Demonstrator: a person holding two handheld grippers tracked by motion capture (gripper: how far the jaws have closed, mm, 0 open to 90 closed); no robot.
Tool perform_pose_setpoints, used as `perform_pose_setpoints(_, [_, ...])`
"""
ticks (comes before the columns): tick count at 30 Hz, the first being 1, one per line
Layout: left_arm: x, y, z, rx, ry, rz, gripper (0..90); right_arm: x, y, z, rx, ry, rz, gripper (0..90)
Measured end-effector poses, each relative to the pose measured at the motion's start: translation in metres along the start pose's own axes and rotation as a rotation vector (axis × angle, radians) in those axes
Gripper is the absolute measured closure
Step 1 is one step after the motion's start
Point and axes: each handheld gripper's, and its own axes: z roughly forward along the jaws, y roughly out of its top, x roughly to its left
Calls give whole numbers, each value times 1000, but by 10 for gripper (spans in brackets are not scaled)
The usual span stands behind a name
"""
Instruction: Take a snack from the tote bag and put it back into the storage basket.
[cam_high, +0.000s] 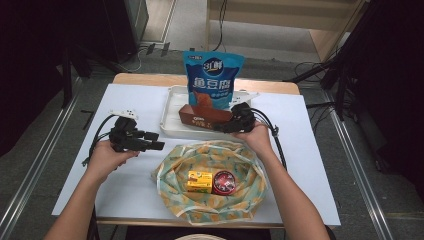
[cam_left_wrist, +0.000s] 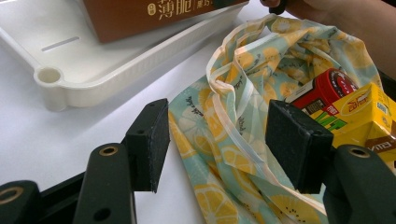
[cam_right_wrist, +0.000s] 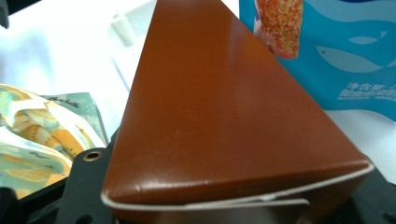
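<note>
Brown box: your right gripper (cam_high: 239, 120) has the long, smooth cardboard brown box (cam_high: 204, 116) between its fingers at one end; whether the pads press on it you cannot tell in the right gripper view, where the box's glossy top (cam_right_wrist: 219, 107) hides them.
Box position: it lies in the white tray (cam_high: 170, 117), its far end below the blue snack pouch (cam_high: 212, 80).
Tray: shallow white plastic with rounded corners and a small round socket at one corner (cam_left_wrist: 49, 74); the pouch stands at its back edge.
Cloth bag: soft lemon-print drawstring bag (cam_high: 210, 182), opened wide on the table (cam_high: 130, 102) just in front of the tray; inside lie a yellow carton (cam_high: 199, 181) and a round red tin (cam_high: 224, 182), side by side.
Left gripper: your left gripper (cam_high: 159, 140) has its fingers (cam_left_wrist: 149, 140) spread wide with nothing between the pads, beside the bag's left rim.
</note>
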Motion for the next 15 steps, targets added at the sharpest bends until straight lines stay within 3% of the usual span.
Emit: perform_pose_setpoints(15, [0, 0, 1, 4, 0, 2, 404, -14, -7, 7, 5, 11, 17, 314])
